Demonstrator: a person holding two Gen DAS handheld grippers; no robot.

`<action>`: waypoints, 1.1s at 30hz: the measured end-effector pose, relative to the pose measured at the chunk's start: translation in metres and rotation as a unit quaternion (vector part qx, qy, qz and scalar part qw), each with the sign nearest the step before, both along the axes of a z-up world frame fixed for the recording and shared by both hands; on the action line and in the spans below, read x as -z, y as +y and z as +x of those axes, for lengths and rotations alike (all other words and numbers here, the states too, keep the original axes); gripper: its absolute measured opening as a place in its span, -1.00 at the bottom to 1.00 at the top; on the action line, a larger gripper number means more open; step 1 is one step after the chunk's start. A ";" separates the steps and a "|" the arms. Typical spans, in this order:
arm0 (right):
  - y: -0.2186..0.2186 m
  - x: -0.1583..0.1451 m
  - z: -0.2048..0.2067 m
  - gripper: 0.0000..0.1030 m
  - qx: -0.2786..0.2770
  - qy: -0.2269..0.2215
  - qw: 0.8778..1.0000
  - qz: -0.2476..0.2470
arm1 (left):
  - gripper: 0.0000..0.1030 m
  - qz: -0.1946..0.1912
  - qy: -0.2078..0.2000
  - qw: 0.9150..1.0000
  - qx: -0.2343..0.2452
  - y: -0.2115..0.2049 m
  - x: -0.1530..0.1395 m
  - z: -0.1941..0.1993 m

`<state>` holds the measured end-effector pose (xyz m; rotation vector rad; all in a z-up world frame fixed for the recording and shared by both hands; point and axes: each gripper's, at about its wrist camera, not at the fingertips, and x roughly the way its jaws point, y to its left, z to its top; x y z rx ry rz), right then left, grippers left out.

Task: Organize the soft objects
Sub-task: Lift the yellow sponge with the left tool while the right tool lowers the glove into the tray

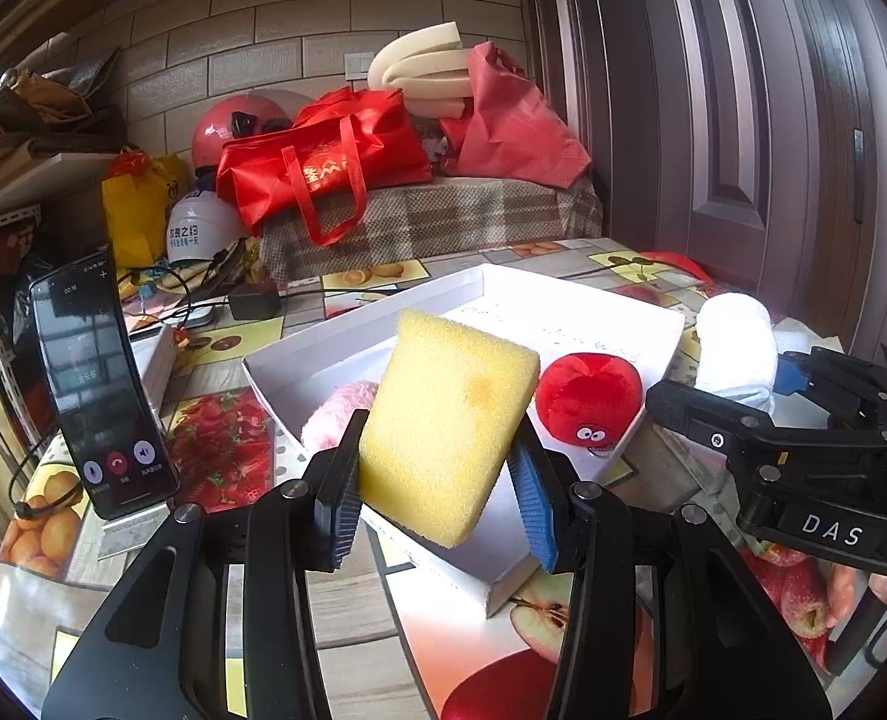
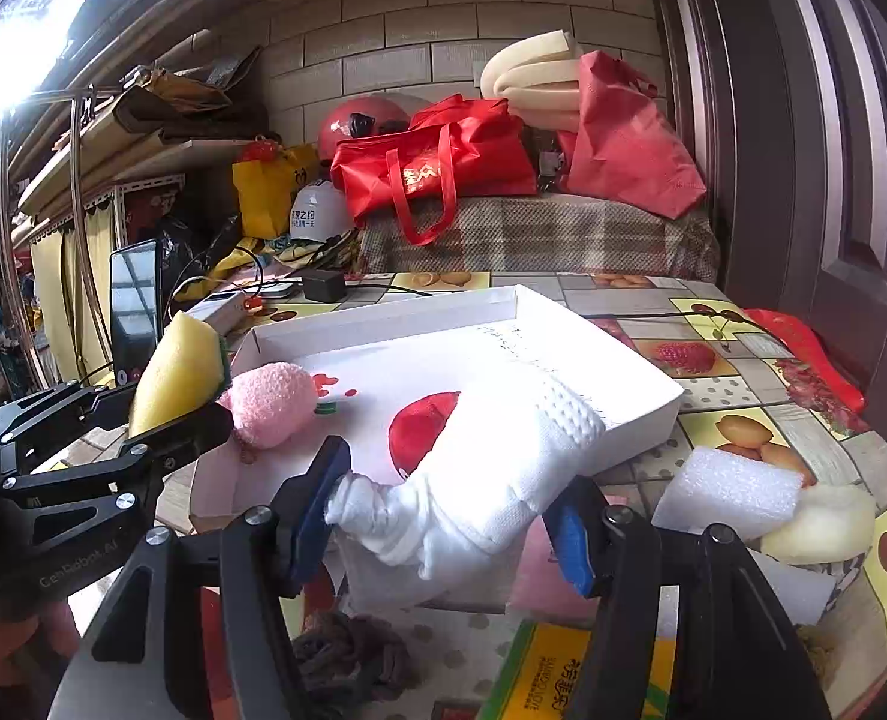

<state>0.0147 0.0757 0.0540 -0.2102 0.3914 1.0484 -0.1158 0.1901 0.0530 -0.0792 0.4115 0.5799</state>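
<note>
"DAS" is read on the right gripper (image 1: 803, 384) at the right edge of the left view. The yellow sponge (image 1: 443, 426) is clamped by the left gripper (image 1: 437, 510), and the white towel (image 2: 491, 468) by the right one, both held over the white tray (image 1: 563, 300) at frame centre. A fruit-print tablecloth (image 2: 743, 372) covers the table, with a brick-tiled wall (image 2: 383, 24) behind.
</note>
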 end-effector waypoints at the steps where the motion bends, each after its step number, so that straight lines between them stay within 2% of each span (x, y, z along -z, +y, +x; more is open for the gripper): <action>1: 0.005 0.000 0.000 0.20 -0.004 0.003 1.000 0.001 | -0.14 -0.001 -0.002 1.000 -0.007 0.005 0.000 0.003; 4: 0.021 0.001 -0.001 0.20 -0.020 0.014 1.000 0.001 | -0.14 -0.008 -0.014 0.999 -0.031 0.022 -0.001 0.009; 11: 0.059 0.008 0.006 0.20 -0.073 0.060 0.995 -0.023 | -0.14 -0.064 -0.065 0.992 -0.085 0.052 0.000 -0.010; 17: 0.088 0.019 0.009 0.20 -0.122 0.104 0.985 -0.065 | -0.14 -0.050 -0.062 0.993 -0.085 0.049 -0.001 -0.010; 20: 0.087 0.022 0.019 0.20 -0.097 0.122 0.985 -0.069 | -0.14 -0.042 -0.059 0.994 -0.082 0.046 -0.001 -0.009; 24: 0.076 0.017 0.042 0.20 -0.002 0.101 0.993 -0.054 | -0.14 -0.045 -0.057 0.994 -0.082 0.047 -0.001 -0.008; 27: 0.066 0.014 0.063 0.20 0.047 0.104 0.993 -0.031 | -0.14 -0.042 -0.044 0.995 -0.083 0.044 0.000 -0.002; 30: 0.065 0.018 0.072 0.20 0.048 0.132 0.990 -0.031 | -0.13 -0.036 -0.037 0.996 -0.074 0.043 0.000 0.009; 33: 0.070 0.016 0.065 0.20 0.031 0.123 0.991 -0.031 | -0.13 -0.039 -0.021 0.997 -0.059 0.045 0.001 0.027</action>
